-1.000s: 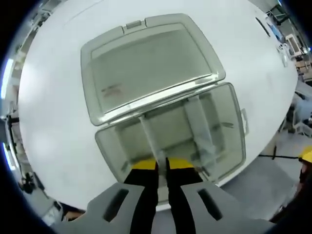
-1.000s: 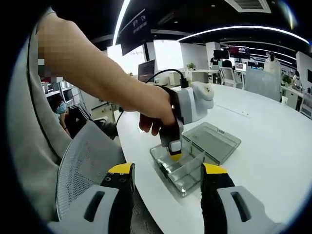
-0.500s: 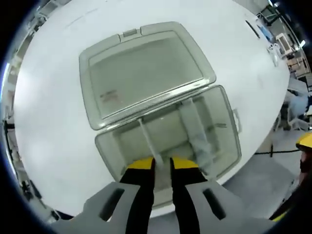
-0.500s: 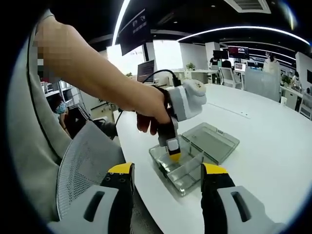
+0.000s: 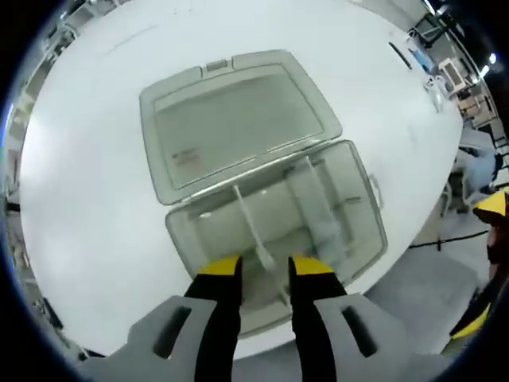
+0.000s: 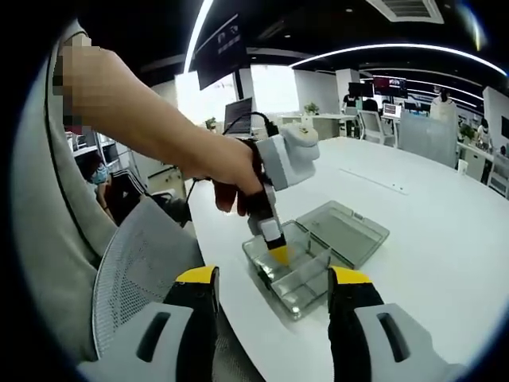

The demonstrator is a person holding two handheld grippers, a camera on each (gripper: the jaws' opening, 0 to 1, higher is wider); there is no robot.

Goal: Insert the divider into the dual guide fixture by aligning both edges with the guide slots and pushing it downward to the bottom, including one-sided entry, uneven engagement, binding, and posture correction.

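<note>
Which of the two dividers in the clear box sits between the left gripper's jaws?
The thin divider, seen edge-on, lines up between the open jaws of the left gripper. The wider frosted divider stands further right in the box.

Box [image 5: 350, 231] sits on counter [image 5: 87, 191], near its edge; lid [image 5: 235, 119] lies flat on counter, joined to box's far side. Two dividers stand in box: one [image 5: 253, 231] between left tongs [image 5: 264, 267] jaws, untouched; other [image 5: 314, 203] to its right. Right tongs [image 6: 272, 278] well short of box, facing it.
</note>
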